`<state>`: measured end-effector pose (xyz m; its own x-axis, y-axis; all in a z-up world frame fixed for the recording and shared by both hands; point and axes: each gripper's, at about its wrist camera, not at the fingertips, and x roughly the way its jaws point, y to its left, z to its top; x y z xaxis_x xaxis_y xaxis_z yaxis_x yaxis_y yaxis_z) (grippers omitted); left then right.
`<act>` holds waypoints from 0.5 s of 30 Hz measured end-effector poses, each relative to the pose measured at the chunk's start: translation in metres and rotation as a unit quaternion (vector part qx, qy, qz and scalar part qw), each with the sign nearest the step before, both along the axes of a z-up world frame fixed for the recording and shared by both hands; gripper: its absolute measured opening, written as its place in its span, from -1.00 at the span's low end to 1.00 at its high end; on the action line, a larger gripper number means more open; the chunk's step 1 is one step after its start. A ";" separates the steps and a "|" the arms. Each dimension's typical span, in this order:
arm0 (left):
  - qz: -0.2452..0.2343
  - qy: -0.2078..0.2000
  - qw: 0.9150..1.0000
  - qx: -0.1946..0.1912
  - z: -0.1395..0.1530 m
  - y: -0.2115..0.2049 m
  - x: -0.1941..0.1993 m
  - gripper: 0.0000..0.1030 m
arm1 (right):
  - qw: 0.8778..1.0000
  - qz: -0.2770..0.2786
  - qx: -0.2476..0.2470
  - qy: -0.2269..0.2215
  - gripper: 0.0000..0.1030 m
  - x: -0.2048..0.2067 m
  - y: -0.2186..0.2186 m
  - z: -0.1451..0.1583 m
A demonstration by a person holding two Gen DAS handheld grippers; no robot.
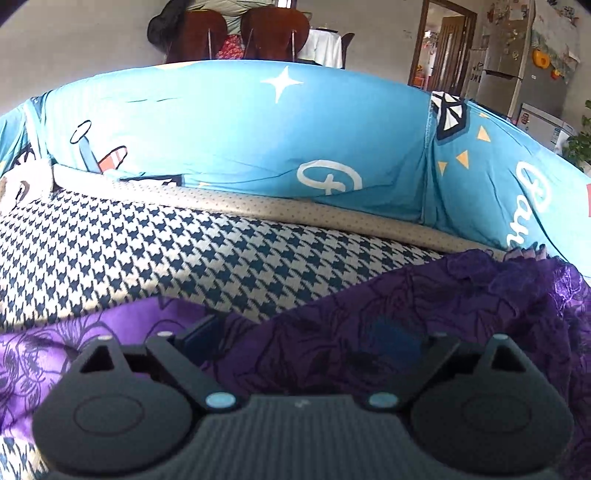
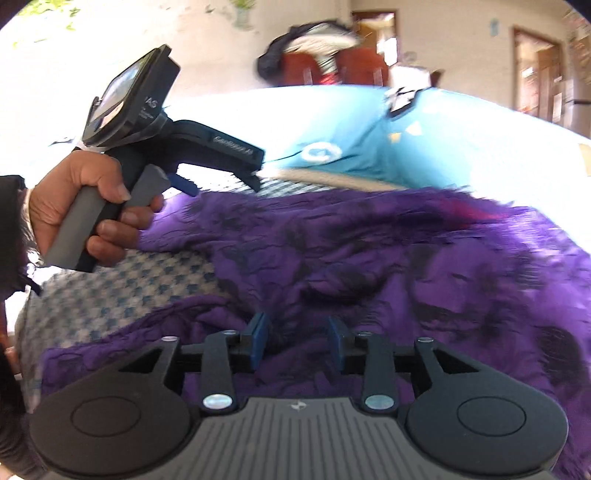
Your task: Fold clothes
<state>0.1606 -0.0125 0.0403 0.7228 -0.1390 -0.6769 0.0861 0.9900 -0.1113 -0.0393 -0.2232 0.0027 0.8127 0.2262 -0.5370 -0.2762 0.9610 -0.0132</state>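
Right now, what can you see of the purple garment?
The purple garment is a thin, crinkled fabric printed with dark floral outlines, with a lacy edge at its far side. It lies rumpled and unfolded on the houndstooth cushion, against the blue cover. Neither gripper is shut on it; the right gripper hovers open above it.

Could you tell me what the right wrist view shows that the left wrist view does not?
Only the right wrist view shows the person's left hand holding the left hand-held gripper above the cloth, plus the right hand-held gripper, its blue pads apart with nothing pinched. Only the left wrist view shows a fridge and a plant. Both show the purple garment on the houndstooth cover, the blue sofa cover and wooden chairs.
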 end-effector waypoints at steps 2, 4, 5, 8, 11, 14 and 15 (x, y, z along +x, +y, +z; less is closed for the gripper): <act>-0.017 0.001 1.000 -0.003 -0.001 -0.005 0.006 0.65 | 1.000 -0.007 0.014 -0.006 -0.32 -0.008 -0.005 0.004; -0.035 0.001 0.999 -0.002 -0.002 -0.012 0.013 0.58 | 1.000 -0.024 0.003 -0.011 -0.20 -0.014 -0.008 0.006; -0.045 0.001 0.999 -0.002 -0.002 -0.016 0.017 0.57 | 0.999 -0.045 -0.013 -0.015 -0.06 -0.016 -0.008 0.005; -0.075 0.000 0.997 -0.002 -0.004 -0.030 0.030 0.57 | 0.997 -0.077 -0.026 -0.004 0.14 -0.013 -0.017 -0.006; -0.112 -0.001 0.994 0.002 -0.006 -0.046 0.044 0.57 | 0.995 -0.091 -0.025 0.010 0.48 -0.007 -0.027 -0.021; -0.147 0.005 0.989 0.003 -0.010 -0.060 0.058 0.57 | 0.995 -0.088 0.021 0.029 0.61 -0.003 -0.043 -0.030; -0.158 0.008 0.987 0.004 -0.011 -0.064 0.063 0.57 | 0.996 -0.085 0.028 0.029 0.66 -0.001 -0.045 -0.031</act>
